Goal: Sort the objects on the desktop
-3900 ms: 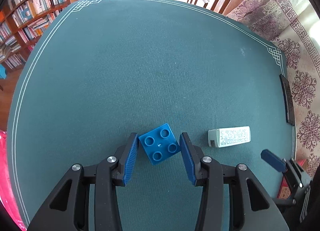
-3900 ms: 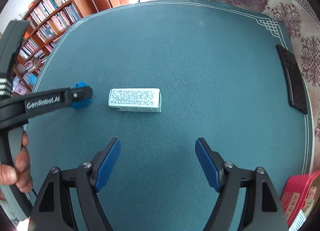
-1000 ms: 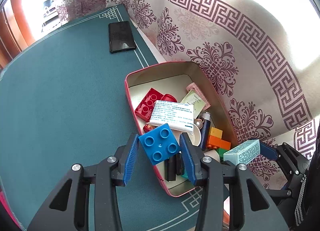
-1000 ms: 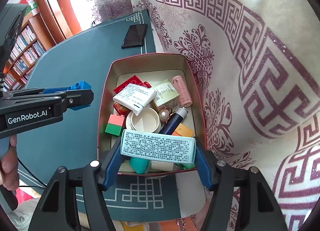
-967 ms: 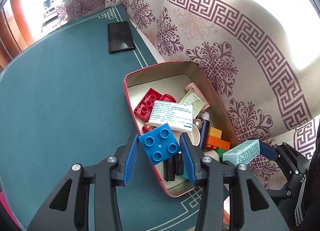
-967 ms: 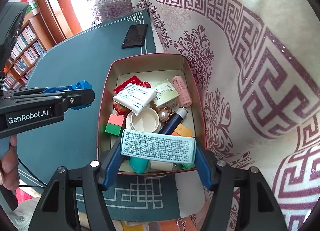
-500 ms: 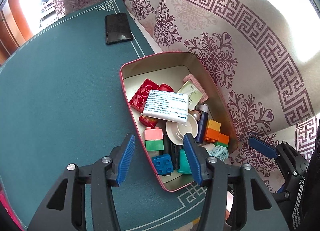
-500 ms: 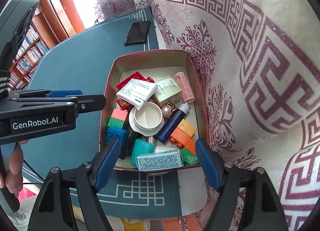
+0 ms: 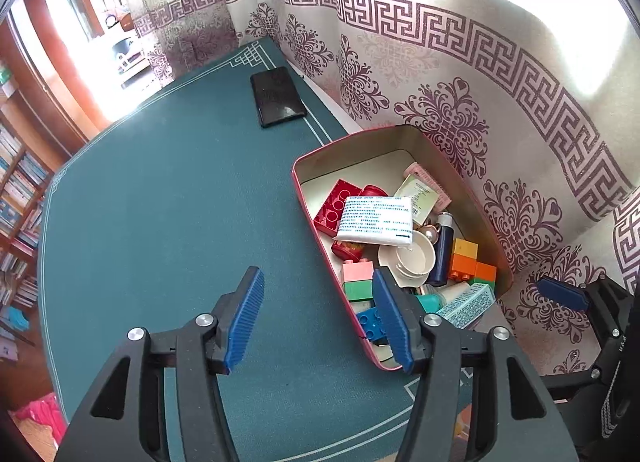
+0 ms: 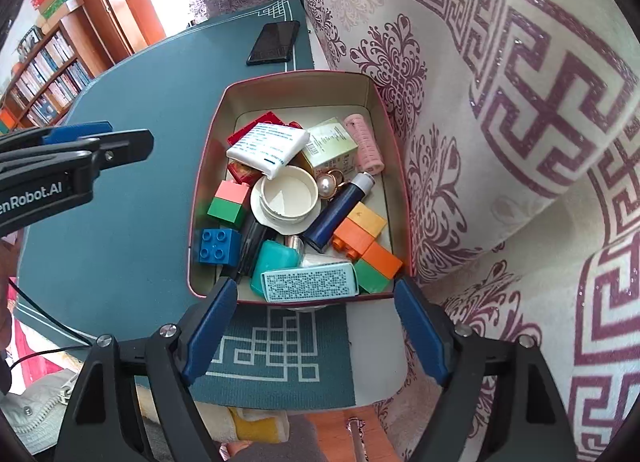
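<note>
My left gripper [image 9: 320, 318]: jaws opening, nothing between them. My right gripper [image 10: 316, 326]: jaws opening, empty. Blue brick [image 10: 218, 246] and teal printed box [image 10: 310, 282]: inside the red tin [image 10: 298, 76] at the bench [image 9: 160, 202] corner, along its near wall.

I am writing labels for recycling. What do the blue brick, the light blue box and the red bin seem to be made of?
Blue brick: likely hard moulded plastic, smooth with a slight gloss, round studs on top.
Light blue box: probably thin printed cardboard, matte, with sharp folded edges and fine print.
Red bin: possibly metal tin, with thin walls, a rolled red rim and a pale, dull sheen inside; plastic cannot be excluded.
</note>
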